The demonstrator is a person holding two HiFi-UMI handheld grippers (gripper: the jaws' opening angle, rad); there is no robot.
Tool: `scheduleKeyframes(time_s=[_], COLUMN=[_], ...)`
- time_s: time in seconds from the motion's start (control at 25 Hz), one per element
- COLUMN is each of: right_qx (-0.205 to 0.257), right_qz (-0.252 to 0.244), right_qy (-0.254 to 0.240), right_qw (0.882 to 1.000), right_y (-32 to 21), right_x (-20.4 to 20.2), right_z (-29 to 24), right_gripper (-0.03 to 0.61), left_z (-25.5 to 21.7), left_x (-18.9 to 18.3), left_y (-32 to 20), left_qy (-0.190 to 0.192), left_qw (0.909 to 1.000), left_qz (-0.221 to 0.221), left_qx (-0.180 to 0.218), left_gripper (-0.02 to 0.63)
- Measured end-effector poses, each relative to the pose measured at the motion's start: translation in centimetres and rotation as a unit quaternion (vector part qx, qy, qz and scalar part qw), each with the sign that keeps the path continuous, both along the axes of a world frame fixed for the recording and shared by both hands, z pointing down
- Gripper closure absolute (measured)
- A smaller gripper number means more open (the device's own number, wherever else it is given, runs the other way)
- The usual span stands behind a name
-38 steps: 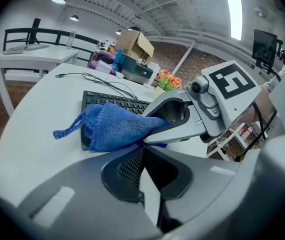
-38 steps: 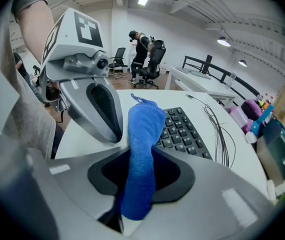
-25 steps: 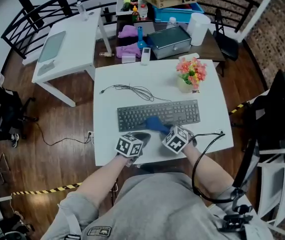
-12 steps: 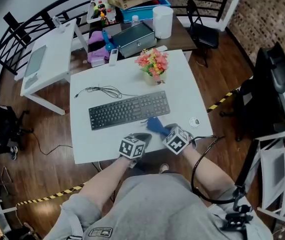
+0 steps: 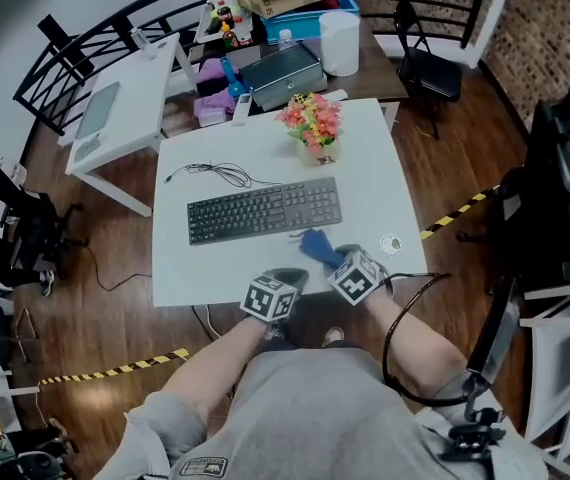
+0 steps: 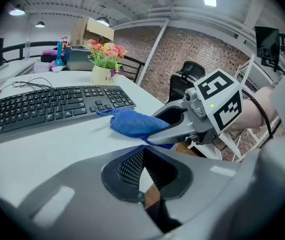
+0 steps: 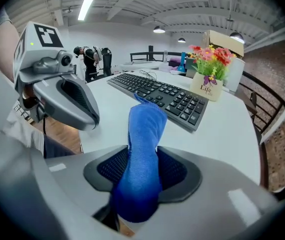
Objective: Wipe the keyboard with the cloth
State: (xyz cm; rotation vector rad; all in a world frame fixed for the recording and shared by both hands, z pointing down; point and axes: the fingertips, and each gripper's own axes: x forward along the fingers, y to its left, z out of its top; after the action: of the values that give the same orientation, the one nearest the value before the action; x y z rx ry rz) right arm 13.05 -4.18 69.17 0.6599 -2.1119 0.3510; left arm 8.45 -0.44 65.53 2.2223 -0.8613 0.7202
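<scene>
White table [image 5: 215,278] seen from the head view: keyboard [image 5: 264,210] at centre frame, blue cloth [image 5: 315,244] just below its right end. My right gripper [image 7: 142,171] has just been opening its jaws, and the cloth lies loose between them. My left gripper [image 6: 141,170], lower centre, has its jaws closed together on nothing.

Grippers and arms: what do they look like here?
Both the left gripper and right gripper are grey shells with black mesh pads, each topped by a white cube of black square markers. A black cable loops off the right forearm. The person wears a grey top. The right gripper's jaws have just been opening, blue cloth between them.
</scene>
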Motion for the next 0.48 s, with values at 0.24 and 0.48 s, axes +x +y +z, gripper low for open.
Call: scheduleKeyframes(time_s=[0.24,0.48], right_qx=[0.038,0.067], right_qz=[0.017,0.018], right_qy=[-0.013,-0.019], right_qw=[0.999,0.997], right_y=[-0.7,2.1], right_x=[0.3,-0.5], right_z=[-2.6,-5.5], right_gripper=[0.331,0.331], left_z=[-0.4,-1.2], left_x=[-1.2,-2.3], left_y=[0.1,1.1], left_qy=[-0.003,0.013], left_qw=[0.9999,0.9994], left_qz=[0.005,0.020], left_qx=[0.008,0.024], left_gripper=[0.621,0.621])
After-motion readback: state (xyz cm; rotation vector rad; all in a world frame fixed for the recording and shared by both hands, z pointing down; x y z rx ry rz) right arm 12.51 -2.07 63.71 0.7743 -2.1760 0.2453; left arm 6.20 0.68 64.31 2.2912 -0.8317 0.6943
